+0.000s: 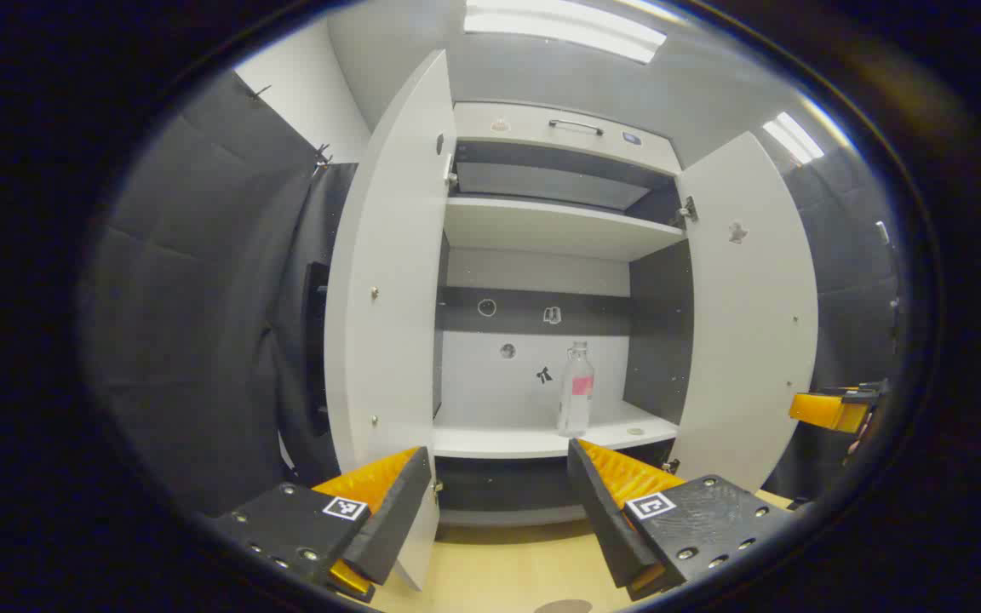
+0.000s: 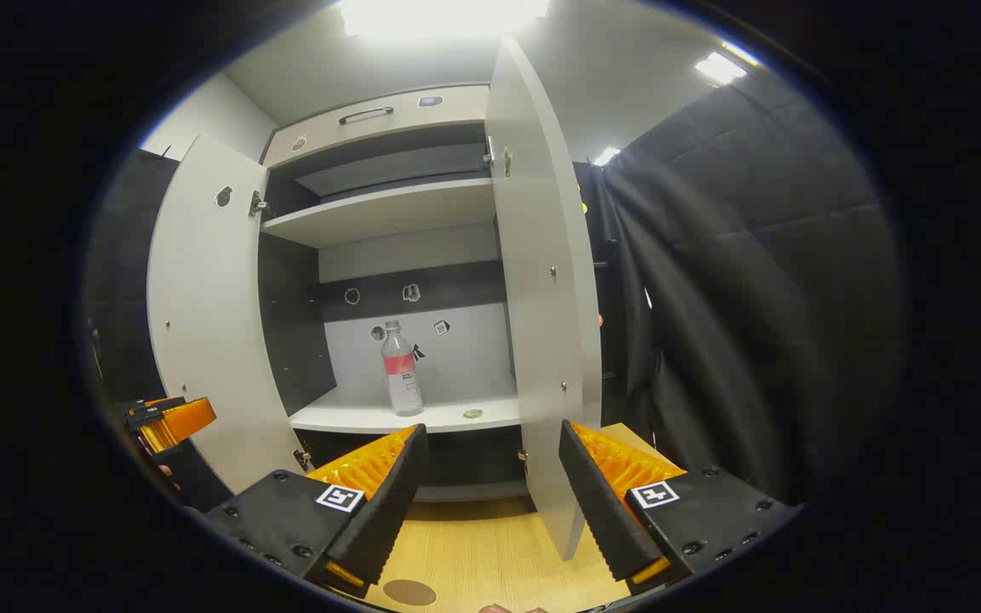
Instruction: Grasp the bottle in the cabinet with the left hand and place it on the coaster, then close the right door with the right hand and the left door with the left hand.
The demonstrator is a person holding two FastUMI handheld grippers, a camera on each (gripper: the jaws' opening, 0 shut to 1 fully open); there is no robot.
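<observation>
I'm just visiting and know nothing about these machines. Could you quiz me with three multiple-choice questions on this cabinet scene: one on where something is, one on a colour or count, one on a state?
1. Where does the bottle stand?
A. on the cabinet's lower shelf
B. on the top shelf
C. on the floor

2. What colour is the bottle's label?
A. green
B. pink-red
C. blue

3. How are the two cabinet doors?
A. both shut
B. one shut
C. both open

Answers: 1 A, it stands upright on the lower shelf; 2 B, a pink-red band wraps the clear bottle; 3 C, the left door and right door both swing outward.
</observation>
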